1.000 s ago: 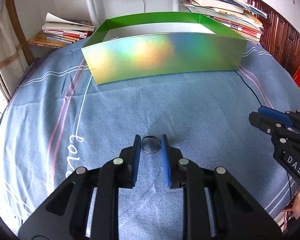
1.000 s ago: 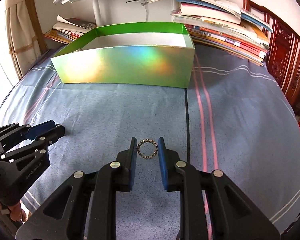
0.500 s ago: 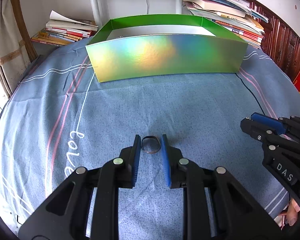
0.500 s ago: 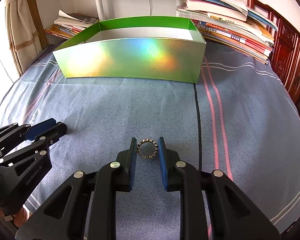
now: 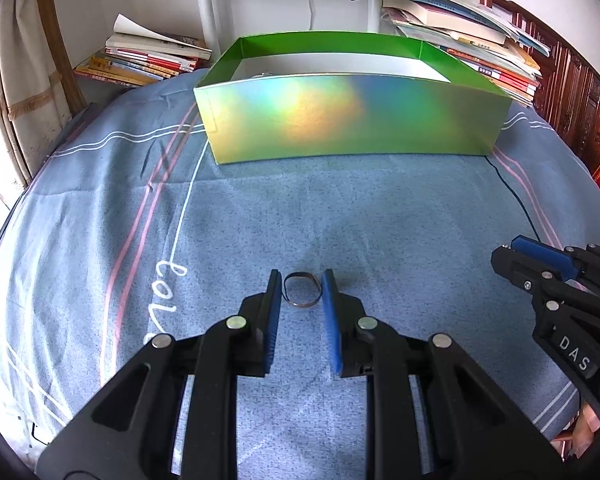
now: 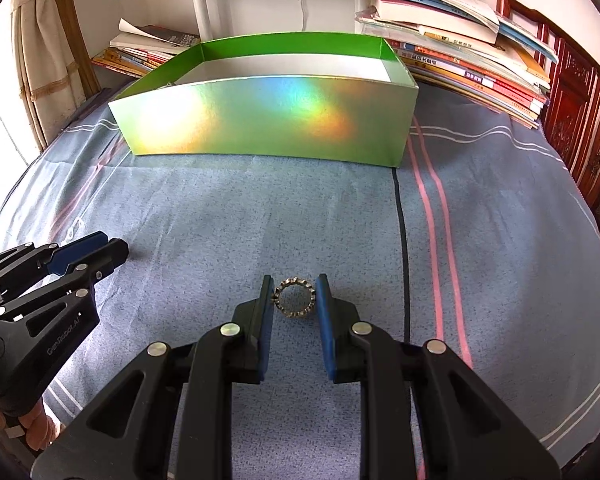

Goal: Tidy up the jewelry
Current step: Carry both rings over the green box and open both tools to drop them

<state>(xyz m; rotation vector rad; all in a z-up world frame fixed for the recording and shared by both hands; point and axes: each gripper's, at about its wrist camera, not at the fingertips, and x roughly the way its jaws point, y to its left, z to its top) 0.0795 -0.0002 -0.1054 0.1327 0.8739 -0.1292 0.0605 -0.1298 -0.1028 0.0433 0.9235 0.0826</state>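
My left gripper [image 5: 301, 292] is shut on a thin dark band ring [image 5: 302, 290] and holds it above the blue cloth. My right gripper [image 6: 294, 297] is shut on a silver beaded ring [image 6: 294, 297], also above the cloth. A shiny green open box [image 5: 352, 116] stands ahead on the cloth; it also shows in the right wrist view [image 6: 268, 120]. Its white floor is partly visible. The right gripper shows at the right edge of the left wrist view [image 5: 556, 276], and the left gripper at the left edge of the right wrist view [image 6: 60, 264].
Stacks of books lie behind the box at the left [image 5: 140, 60] and the right [image 5: 468, 40]. A white stand pole [image 5: 206, 8] rises behind the box. A dark wooden cabinet [image 6: 580, 108] is at the right. A black cable [image 5: 512, 196] runs over the cloth.
Both grippers have lifted and moved toward the box with their rings still held; the box looks nearer and more of its inside shows.
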